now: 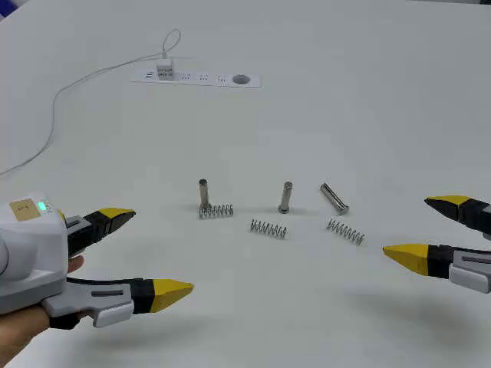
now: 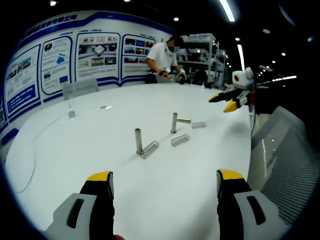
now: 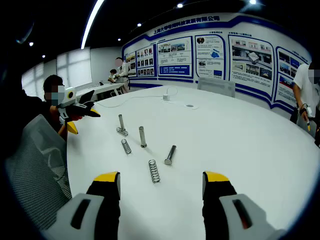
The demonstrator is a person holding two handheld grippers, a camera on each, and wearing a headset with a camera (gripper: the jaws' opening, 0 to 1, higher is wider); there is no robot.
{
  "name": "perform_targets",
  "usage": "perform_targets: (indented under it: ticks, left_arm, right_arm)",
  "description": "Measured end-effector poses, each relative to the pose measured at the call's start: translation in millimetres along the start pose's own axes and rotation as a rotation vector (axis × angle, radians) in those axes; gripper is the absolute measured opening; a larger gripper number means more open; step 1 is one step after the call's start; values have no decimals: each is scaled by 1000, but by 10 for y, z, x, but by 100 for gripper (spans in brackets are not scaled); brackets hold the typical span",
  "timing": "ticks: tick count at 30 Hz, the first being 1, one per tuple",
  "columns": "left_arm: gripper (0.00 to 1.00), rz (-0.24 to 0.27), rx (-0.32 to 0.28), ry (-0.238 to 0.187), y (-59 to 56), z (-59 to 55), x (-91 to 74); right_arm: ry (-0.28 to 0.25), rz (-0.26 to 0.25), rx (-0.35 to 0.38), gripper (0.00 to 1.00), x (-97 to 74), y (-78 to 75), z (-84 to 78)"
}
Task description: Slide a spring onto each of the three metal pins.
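1. Head view: no spring is on a pin yet, so all three remain to do. The left pin and middle pin stand upright at frame centre, and the right pin lies flat.
2. The left spring, middle spring and right spring lie loose on the desk, just below the pins.
3. The left hand-held gripper, at lower left, and the right hand-held gripper, at the right edge, both gape wide and hold nothing.
4. Left gripper view adds a person and wall posters beyond the desk, which the head view lacks.
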State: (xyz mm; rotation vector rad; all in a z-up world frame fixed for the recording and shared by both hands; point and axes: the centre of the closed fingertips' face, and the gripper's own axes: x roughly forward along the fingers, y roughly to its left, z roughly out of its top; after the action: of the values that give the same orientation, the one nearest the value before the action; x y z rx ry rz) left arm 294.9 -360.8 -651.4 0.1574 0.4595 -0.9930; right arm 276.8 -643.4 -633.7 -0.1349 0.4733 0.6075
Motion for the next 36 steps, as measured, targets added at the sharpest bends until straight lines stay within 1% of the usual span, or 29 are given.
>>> perform_targets:
  ticks: [19, 26, 31, 36]
  left_arm:
    - [86, 3, -4, 4, -17, -9, -1]
    - [86, 4, -1, 6, -17, -11, 0]
    - [86, 9, -3, 4, -6, -9, -5]
    - [86, 12, -3, 5, -8, -15, -13]
  right_arm:
    - [4, 7, 9, 66, 21, 16, -14]
    - [3, -2, 19, 65, 15, -19, 5]
    - [3, -6, 23, 63, 44, -58, 63]
    - [16, -11, 26, 59, 127, -116, 147]
